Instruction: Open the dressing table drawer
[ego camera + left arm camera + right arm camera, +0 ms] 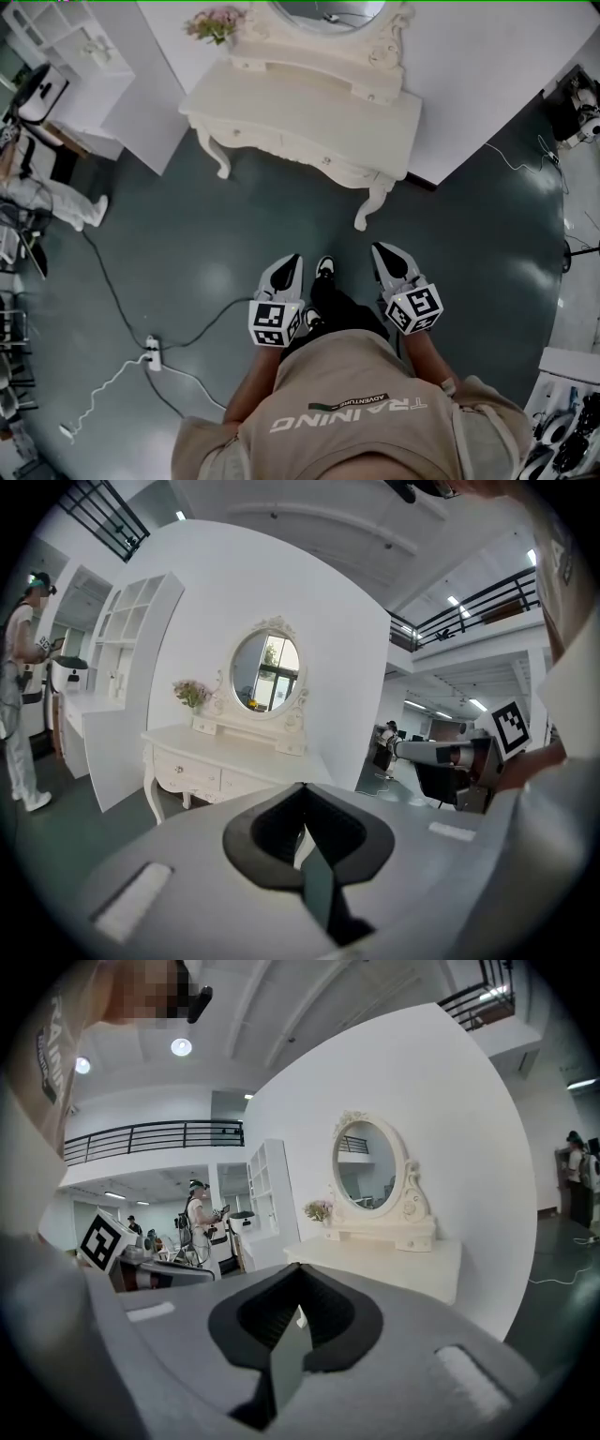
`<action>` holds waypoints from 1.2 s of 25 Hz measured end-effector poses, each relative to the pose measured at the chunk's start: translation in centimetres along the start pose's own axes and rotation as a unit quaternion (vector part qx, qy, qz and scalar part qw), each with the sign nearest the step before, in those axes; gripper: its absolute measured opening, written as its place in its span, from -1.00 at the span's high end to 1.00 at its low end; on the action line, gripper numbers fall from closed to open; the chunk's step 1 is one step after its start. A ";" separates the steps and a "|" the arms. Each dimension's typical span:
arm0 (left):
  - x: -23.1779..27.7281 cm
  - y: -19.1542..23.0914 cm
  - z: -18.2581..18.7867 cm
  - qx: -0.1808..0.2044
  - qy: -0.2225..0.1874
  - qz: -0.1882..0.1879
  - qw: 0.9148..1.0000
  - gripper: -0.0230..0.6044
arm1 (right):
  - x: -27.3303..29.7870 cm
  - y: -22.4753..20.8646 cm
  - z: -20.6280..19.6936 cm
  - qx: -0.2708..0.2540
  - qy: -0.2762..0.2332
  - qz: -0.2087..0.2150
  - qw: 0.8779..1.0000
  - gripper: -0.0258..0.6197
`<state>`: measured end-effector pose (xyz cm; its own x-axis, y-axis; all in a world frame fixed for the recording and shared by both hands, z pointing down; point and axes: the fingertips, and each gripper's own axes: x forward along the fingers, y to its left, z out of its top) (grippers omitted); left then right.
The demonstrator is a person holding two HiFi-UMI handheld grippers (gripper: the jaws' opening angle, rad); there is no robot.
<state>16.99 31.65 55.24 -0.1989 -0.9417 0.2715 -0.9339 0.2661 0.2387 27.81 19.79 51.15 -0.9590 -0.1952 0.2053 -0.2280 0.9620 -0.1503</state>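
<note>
Left gripper (302,791): jaws pressed together, tips meeting, nothing between them. Right gripper (300,1277): same, jaws fully together and empty.

From the head view I see both grippers held low in front of the body, side by side, tips pointing toward the table (309,127). Neither touches it; open floor (187,244) lies between the tips and the table's front legs. Each marker cube faces up at the camera.

The table is white, with curved legs, and stands against a white wall panel. Through the left gripper view I make out a drawer (186,772) in the front apron, with a small knob, flush with the frame and shut. A second front sits just beside it, also shut. From the right gripper view I get only the tabletop and its right end; the drawer fronts don't show there.

On the tabletop stand an oval mirror (264,672) in an ornate frame, at the back, and flowers (192,694) at its left.

A white shelf unit (122,658) stands left of the table. A person (19,696) stands at the far left. A power strip (153,353) with a trailing cable lies on the floor to my left.
</note>
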 end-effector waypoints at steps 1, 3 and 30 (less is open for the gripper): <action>0.3 0.4 0.4 0.002 -0.001 0.003 1.000 0.87 | 0.8 -0.2 0.1 -0.001 0.000 0.004 1.000 0.92; 1.0 1.4 1.3 0.008 -0.001 0.009 1.000 0.87 | 2.5 -0.4 0.2 -0.010 0.002 0.013 1.000 0.92; 16.6 8.3 12.3 0.042 0.027 0.013 0.999 0.87 | 18.3 -14.3 4.8 -0.032 -0.006 0.005 0.999 0.92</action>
<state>2.33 15.71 50.27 -0.2086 -0.9218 0.3268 -0.9509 0.2693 0.1527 12.71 1.55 52.37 -0.9631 -0.1880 0.1929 -0.2082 0.9739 -0.0902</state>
